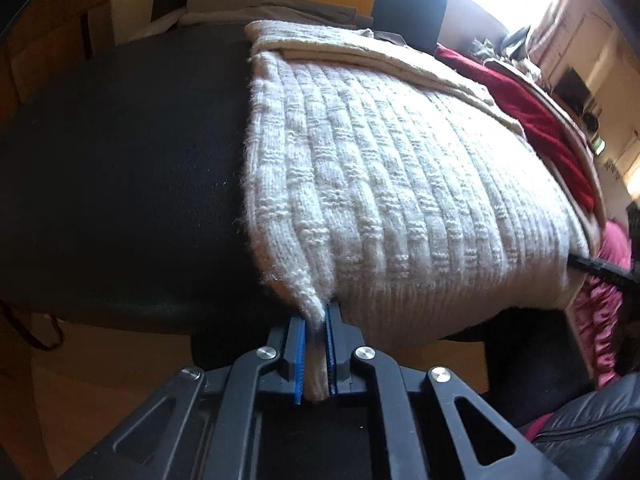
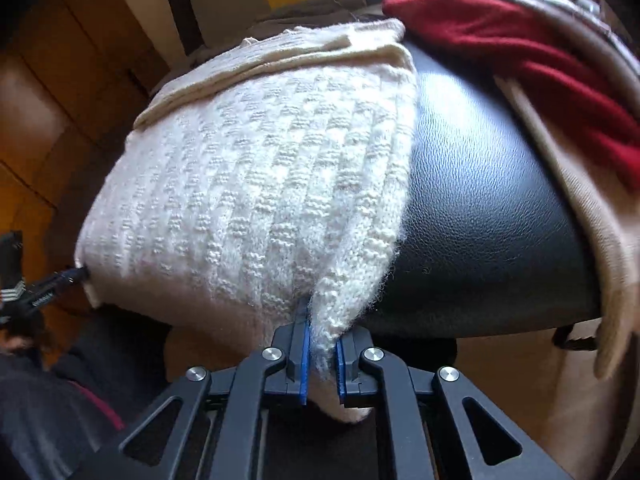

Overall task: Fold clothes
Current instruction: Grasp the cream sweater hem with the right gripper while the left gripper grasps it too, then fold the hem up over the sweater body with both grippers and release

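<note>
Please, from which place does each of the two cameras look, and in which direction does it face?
Left wrist: sits behind the left gripper, looking forward along its fingers at the cream knit sweater on the black leather seat; the right gripper's tip shows at the far right.
Right wrist: sits behind the right gripper, facing the same sweater from its other near corner; the left gripper's tip shows at the left.
Shared: the sweater, the seat, the dark red garment, each shut on a corner.

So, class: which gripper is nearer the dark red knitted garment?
Right. The right gripper holds the cream sweater's corner nearer the red garment; the left gripper holds the opposite corner.
</note>
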Tool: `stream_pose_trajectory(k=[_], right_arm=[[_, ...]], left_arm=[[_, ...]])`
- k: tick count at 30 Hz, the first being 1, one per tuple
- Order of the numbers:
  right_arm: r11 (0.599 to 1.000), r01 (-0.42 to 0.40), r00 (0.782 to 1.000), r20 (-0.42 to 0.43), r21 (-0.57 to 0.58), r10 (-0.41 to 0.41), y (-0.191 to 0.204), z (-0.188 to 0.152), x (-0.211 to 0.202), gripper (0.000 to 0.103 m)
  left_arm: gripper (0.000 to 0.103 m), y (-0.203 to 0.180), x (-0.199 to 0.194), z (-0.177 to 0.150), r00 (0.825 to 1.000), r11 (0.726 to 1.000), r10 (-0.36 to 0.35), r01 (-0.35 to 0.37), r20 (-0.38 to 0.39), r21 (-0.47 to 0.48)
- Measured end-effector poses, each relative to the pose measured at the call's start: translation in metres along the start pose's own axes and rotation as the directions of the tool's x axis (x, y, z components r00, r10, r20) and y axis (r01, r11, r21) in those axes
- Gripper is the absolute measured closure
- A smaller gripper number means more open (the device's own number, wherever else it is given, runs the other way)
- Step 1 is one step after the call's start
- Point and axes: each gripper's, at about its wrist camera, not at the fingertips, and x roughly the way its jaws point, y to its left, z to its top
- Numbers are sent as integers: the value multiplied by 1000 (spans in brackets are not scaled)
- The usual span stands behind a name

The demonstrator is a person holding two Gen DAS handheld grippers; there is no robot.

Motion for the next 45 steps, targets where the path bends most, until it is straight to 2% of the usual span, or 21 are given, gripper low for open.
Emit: stream_pose_trajectory(k=[6,13,17,19,21,24,29,33,38,42,44,45], right_arm=[[999,44,999,-19,-24,-45,9,5,8,91],[997,64,996,-58,-37,-67,19,11,16,93],[999,-33,998,-59,-24,32,26,14,11,95],[992,-126,991,-39,0,126,23,19,0,95],[975,-221,975,0,14,221,23,31,-14,95],[957,-287,958,32,30,286,19,48,-24,95],[926,-364,930,95,96,356,0,84,-33,95],[904,-408,909,153,125,389,-12,121,-42,95],[889,-431,894,206,155,398,-29,186,-33,95],[893,-407,903,229,193,363,-50,241,-6,95],[890,-384,916,220,245,335,-66,266,18,95],[876,-385,919,204,291,336,-77,277,36,95]], left_arm=[[96,3,-3,0,1000,1000,-6,6,-4,-18],[96,2,-4,10,998,995,-67,66,-14,-73],[97,3,-6,16,994,988,-112,110,-12,-106],[97,6,-21,27,979,972,-200,202,25,-116],[97,9,-33,41,958,952,-278,284,62,-117],[98,14,-41,62,934,927,-343,354,99,-125],[98,16,-48,111,883,881,-436,458,171,-118],[98,15,-47,166,835,842,-499,530,230,-98],[98,24,-33,238,794,806,-523,579,310,-122],[98,37,7,293,815,819,-473,547,335,-173],[98,45,35,299,839,821,-449,523,307,-228],[98,49,50,302,851,822,-437,510,293,-255]])
